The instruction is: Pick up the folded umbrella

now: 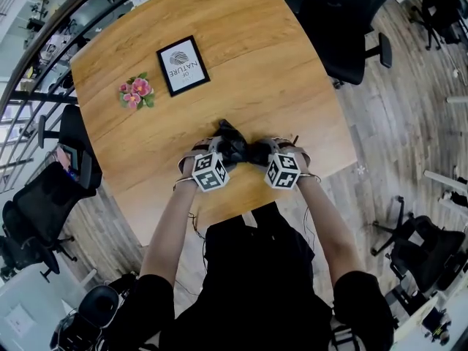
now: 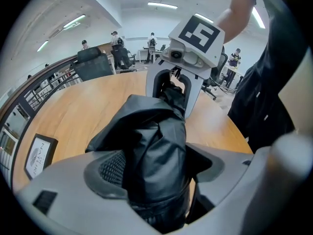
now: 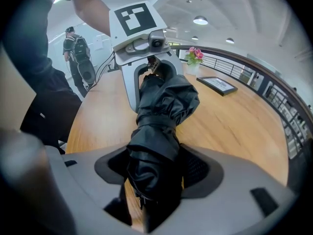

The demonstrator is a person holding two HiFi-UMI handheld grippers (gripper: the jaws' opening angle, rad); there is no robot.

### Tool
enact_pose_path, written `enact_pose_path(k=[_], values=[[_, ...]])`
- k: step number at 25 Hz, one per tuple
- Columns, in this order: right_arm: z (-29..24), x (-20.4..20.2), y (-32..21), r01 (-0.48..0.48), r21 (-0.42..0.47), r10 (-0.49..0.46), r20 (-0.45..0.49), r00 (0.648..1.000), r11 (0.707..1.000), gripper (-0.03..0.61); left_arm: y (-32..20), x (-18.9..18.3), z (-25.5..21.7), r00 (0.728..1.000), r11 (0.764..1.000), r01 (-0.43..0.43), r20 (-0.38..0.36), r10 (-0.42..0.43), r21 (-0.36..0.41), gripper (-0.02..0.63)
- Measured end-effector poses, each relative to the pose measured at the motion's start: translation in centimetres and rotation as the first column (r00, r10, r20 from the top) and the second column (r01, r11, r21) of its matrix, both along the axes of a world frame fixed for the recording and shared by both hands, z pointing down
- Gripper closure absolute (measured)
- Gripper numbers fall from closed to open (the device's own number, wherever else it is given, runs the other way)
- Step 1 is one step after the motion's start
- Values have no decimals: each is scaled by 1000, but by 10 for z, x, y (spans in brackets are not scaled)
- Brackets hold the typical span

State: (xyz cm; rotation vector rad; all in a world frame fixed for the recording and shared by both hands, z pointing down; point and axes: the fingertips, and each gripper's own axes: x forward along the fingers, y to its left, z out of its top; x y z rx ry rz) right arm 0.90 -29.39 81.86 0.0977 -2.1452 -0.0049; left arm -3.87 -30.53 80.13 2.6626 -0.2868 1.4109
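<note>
The folded black umbrella [image 1: 241,151] lies across the near part of the wooden table [image 1: 248,57], just in front of the person. My left gripper [image 1: 223,146] holds one end: in the left gripper view the black fabric [image 2: 146,131] fills the space between the jaws of the left gripper [image 2: 156,168], which is shut on it. My right gripper [image 1: 267,149] straddles the other end. In the right gripper view the strapped bundle [image 3: 164,106] sits between the jaws of the right gripper [image 3: 155,173], against one pad, with a thin gap at the other.
A framed picture [image 1: 183,66] and a small bunch of pink flowers [image 1: 137,92] rest on the table's far left. Black office chairs stand at the far right [image 1: 344,28] and at the left [image 1: 44,203]. The table's near edge runs just behind both grippers.
</note>
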Motion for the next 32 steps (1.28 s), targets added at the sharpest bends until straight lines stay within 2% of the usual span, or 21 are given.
enact_pose_path(k=[4,10,22,27,32], values=[[2,1,-1,4,-28,-4,-18,1000,1000,299,-1,4,8,999,1000,-7,39,7,2,252],[3,1,-1,8,-42,-9,-25,1000,999,322,-2,3,10,999,1000,-6,47,5,12,253],[-3,2,3,12,18,-11,-54,998,1000,339,5,-1,-4,996,994,-57,71,51,90,312],[-20,10,3,30,60,-26,-61,998,998,337,10,7,-21,997,992,-49,65,42,114,324],[-41,13,-5,33,115,-28,-49,998,993,337,3,10,-43,996,983,-45,83,30,177,324]])
